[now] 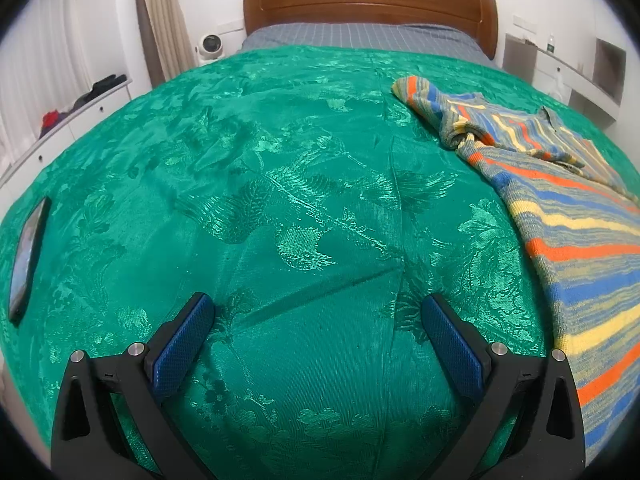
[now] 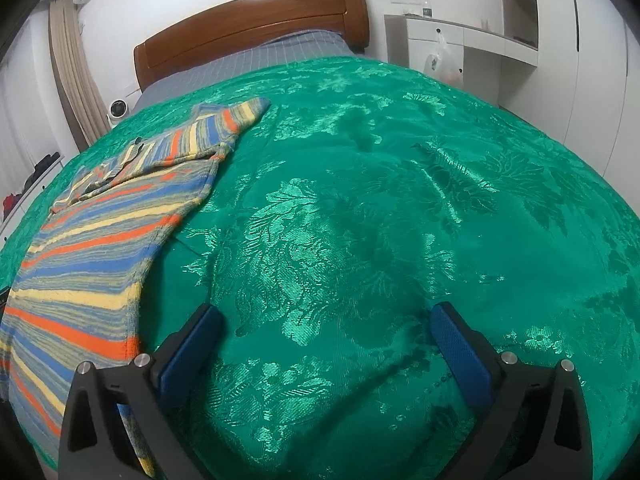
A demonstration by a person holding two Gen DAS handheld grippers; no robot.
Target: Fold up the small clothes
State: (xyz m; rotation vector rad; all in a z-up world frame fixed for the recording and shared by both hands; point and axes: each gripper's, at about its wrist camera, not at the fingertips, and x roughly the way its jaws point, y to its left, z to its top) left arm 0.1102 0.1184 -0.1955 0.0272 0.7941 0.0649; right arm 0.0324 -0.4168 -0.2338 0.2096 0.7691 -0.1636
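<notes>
Right up close in the left wrist view: left gripper [image 1: 318,312], blue pads [image 1: 184,344] spread wide, nothing between them but bare green bedspread [image 1: 280,184]. Not gripping a thing. Same deal on the other side: right gripper [image 2: 326,320] with jaws as wide as they go, blue pads [image 2: 464,356] angled out, only shiny green fabric in the gap. Empty too.

Striped sweater [image 1: 576,240] spread out flat on the bedspread, blue, orange, yellow and grey-ish bands. Off to the right of the left gripper, off to the left of the right one [image 2: 92,248], so sitting between the two. Hem end nearest the cameras, running under the right gripper's left finger at the bottom edge of that view; whether actually touching, can't tell. One sleeve [image 1: 424,96] folded over near the collar, poking toward the headboard [image 1: 370,4].

Elsewhere: phone [image 1: 28,256] lying flat on the bedspread, well apart from the sweater, far left. Grey checked sheet [image 1: 360,38] showing past the green cover at the head of the bed. Small white fan [image 1: 208,46] beside the bed, curtain [image 1: 162,16] behind it. White cabinets [image 2: 460,40] on the other side with a plastic bag [image 2: 444,62] hanging off the front.
</notes>
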